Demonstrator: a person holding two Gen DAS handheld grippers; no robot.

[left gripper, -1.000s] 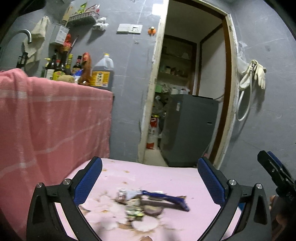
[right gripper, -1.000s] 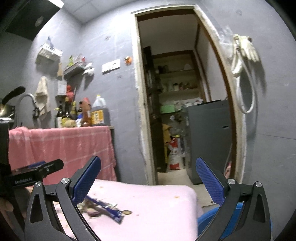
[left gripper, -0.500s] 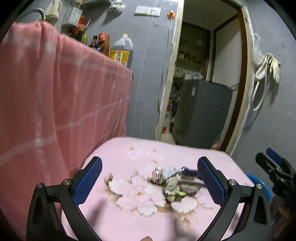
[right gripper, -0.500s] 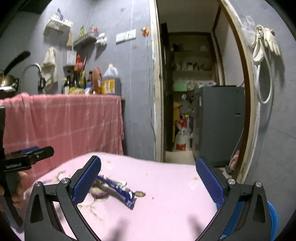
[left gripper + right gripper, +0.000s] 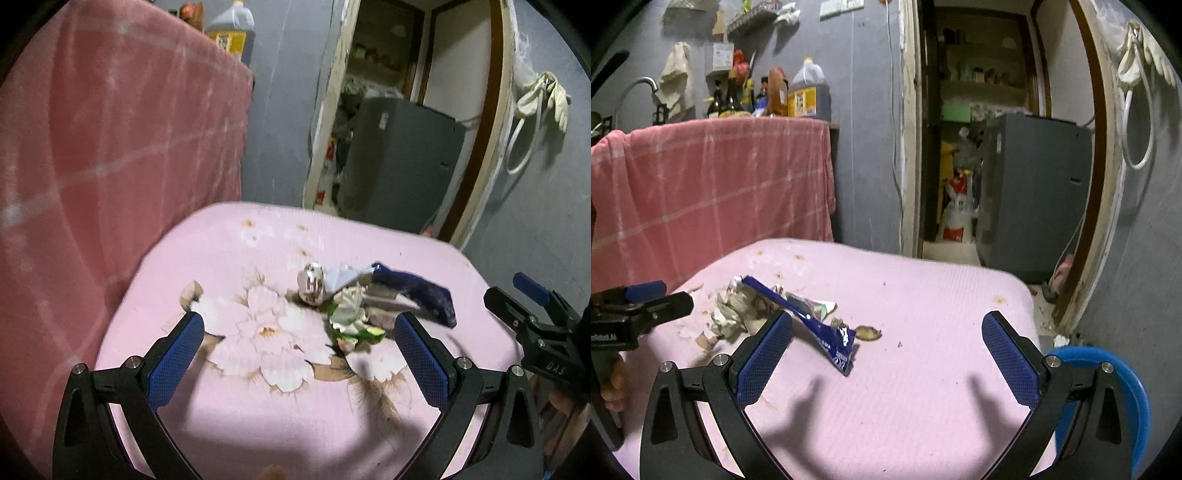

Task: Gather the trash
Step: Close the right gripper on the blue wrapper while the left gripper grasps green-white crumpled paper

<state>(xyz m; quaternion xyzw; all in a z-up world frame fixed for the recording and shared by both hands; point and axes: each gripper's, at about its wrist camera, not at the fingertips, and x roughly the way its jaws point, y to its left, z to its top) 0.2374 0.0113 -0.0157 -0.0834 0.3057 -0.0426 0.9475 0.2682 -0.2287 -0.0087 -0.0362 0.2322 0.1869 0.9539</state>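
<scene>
Pink cloth with a printed flower covers the table (image 5: 258,424), and the trash lies in a small heap on it — a crumpled silver-white wrapper ball (image 5: 312,283), some torn white and green scraps (image 5: 349,314), and a long dark blue wrapper (image 5: 812,325) stretched out toward my right side. Compared with a second ago I have tipped both grippers downward: the counter draped in the pink checked towel (image 5: 713,181) and the bottles on it have slid toward the top of the left view, and much more of the tabletop fills both pictures. The heap now sits higher between my fingers instead of at the bottom edge. My left gripper (image 5: 299,363) hangs above the cloth with its blue pads wide apart, holding nothing, the scraps just ahead of its right finger. My right gripper (image 5: 886,363) is likewise spread and empty — the blue wrapper's near end lies just beside its left finger (image 5: 764,354). A small brown bit (image 5: 868,333) rests next to that wrapper. Low on my right, past the table's edge, a blue bin rim (image 5: 1130,391) shows.
</scene>
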